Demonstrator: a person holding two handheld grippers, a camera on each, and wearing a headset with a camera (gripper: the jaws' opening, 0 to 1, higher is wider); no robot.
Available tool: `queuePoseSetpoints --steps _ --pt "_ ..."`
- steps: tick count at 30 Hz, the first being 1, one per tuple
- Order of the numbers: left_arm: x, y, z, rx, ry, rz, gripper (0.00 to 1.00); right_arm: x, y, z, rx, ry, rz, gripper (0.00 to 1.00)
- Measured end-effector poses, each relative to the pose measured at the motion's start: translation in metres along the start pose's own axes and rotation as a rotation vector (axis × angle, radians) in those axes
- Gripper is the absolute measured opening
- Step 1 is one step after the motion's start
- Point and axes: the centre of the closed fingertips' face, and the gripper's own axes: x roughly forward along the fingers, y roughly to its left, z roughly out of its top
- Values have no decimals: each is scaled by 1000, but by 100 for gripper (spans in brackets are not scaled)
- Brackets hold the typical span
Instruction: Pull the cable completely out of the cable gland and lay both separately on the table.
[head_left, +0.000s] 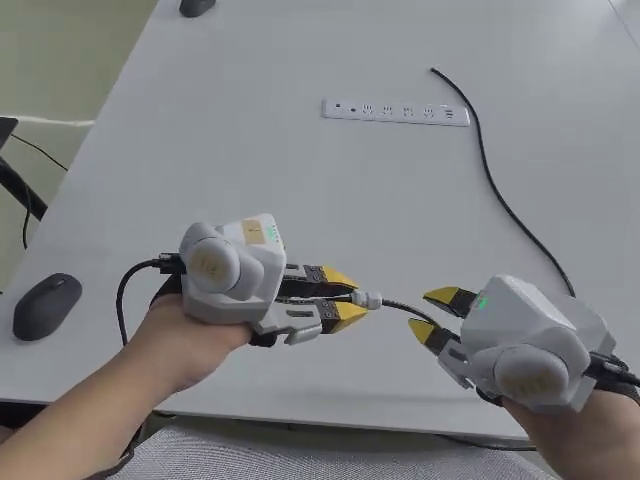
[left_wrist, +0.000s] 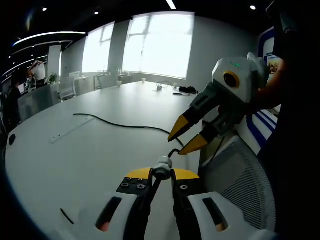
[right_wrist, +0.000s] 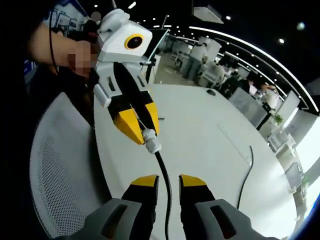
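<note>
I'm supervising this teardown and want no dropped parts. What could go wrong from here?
1. The right tool has its jaws open around the cable; pulling before they close would likely just slide along it.
2. The left tool pinches the cable gland at its very tips, so a hard tug could pop it free.
3. Both are held near the front edge of the table, so a loose piece might fall off.

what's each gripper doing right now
Left gripper: shut on the cable gland.
Right gripper: open, jaws either side of the cable, not clamping it.
</note>
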Motion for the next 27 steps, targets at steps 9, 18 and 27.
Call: queuePoseSetpoints --steps 9,18,27 --pt "1 0 0 2 1 -4 15 17 11 11 -85 -2 38 9" --pt "2 -1 -2 3 6 -10 15 21 15 13 -123 0 49 3" --pt "4 -1 -4 3 9 -14 15 21 15 10 -120 7 47 1"
